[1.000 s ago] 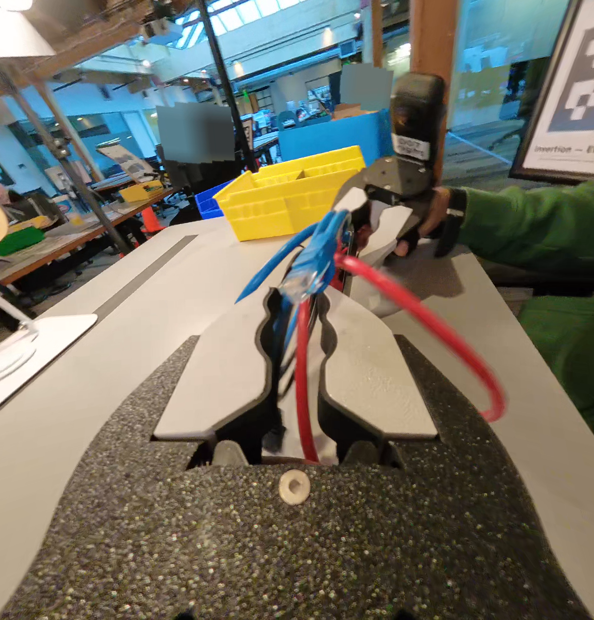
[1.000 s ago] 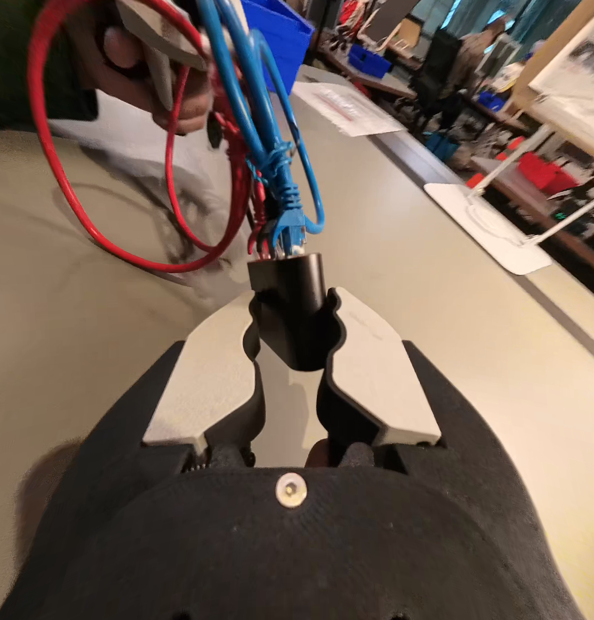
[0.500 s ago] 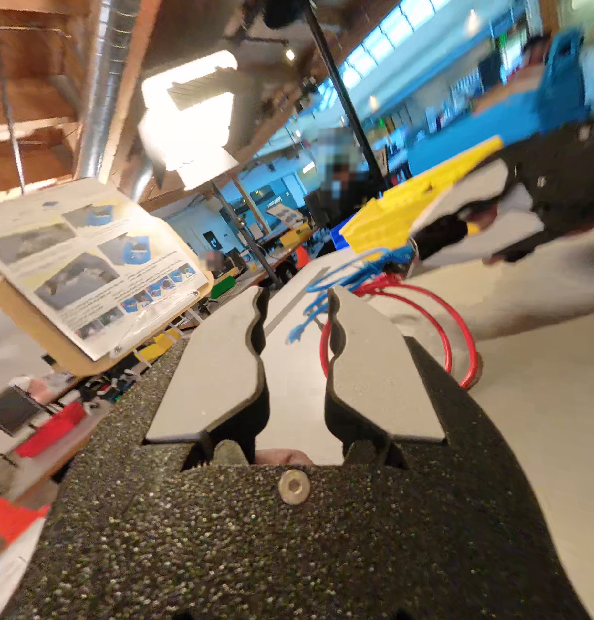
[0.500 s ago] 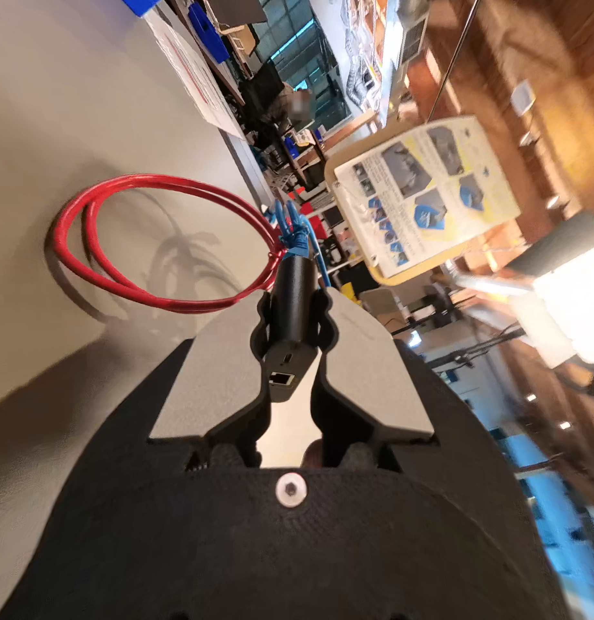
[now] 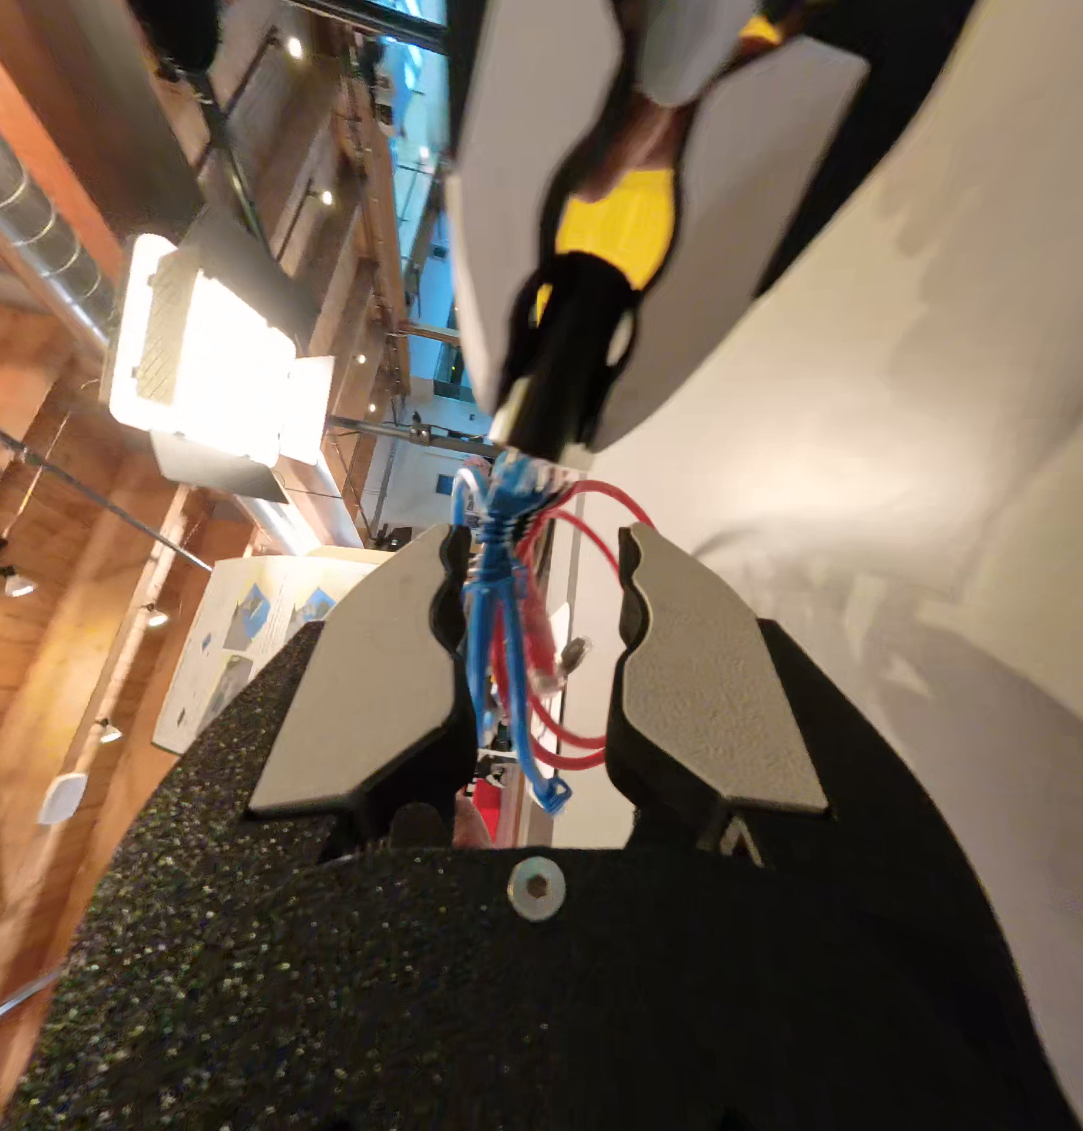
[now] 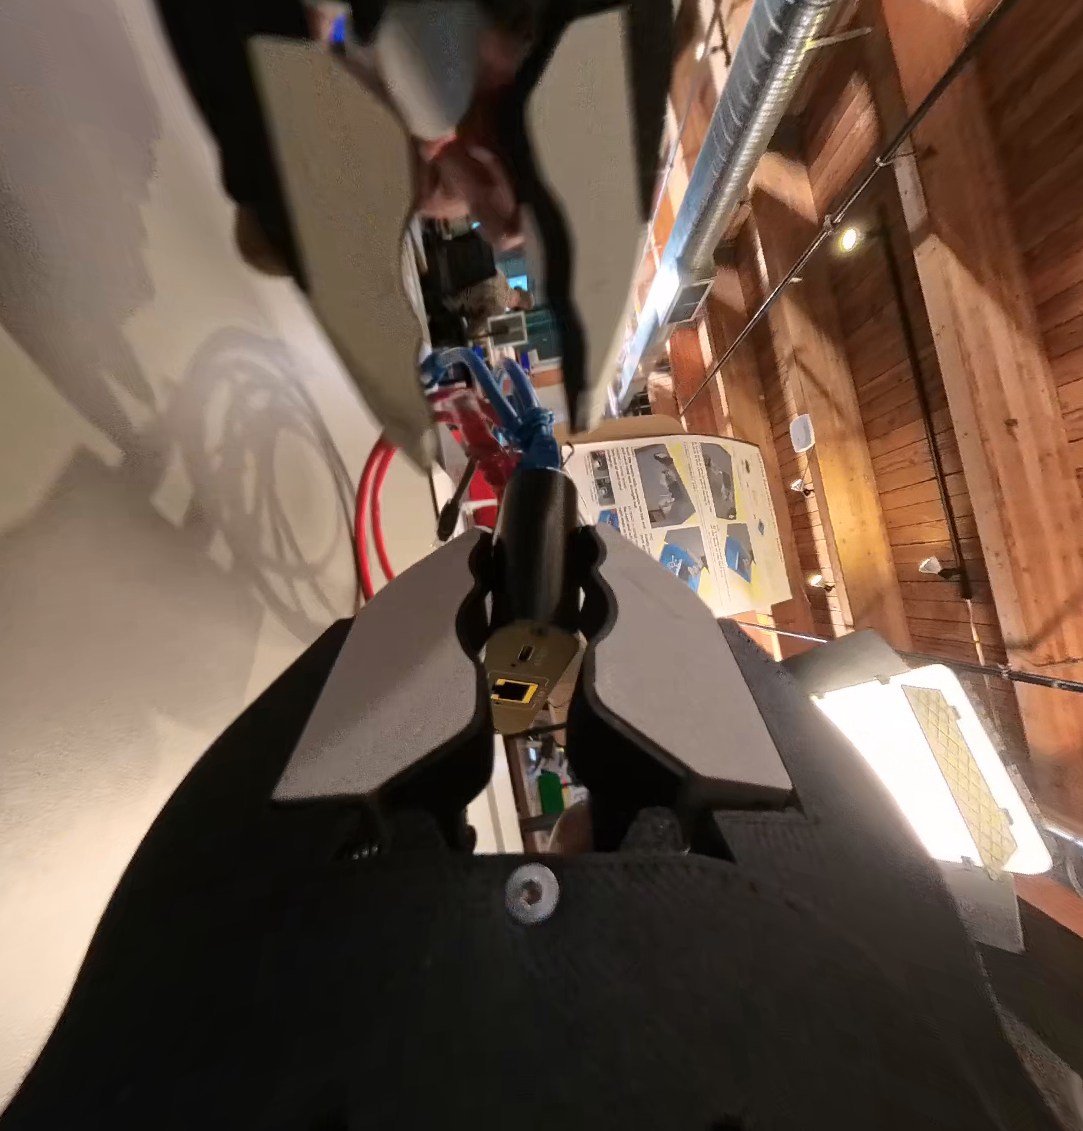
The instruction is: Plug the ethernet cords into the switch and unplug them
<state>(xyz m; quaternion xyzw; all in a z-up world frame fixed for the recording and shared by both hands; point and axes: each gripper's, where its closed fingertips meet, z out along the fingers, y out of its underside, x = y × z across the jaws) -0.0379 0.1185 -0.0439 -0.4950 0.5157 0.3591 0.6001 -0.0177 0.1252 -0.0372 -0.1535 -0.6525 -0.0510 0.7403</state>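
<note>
Evidently we hold the switch, a small black box, pinched end-on in the right gripper, so that its plugged face is offered to the left gripper, whose fingers stand spread around the hanging cords, pinching nothing. Both tools are lifted off the table, well clear of its edges. The blue cord and the red cord still enter the switch; we judge that unplugging comes next. The right wrist view alone shows the near face of the switch, with an empty yellow-rimmed socket. The left wrist view alone shows a loose red plug dangling between the spread fingers.
</note>
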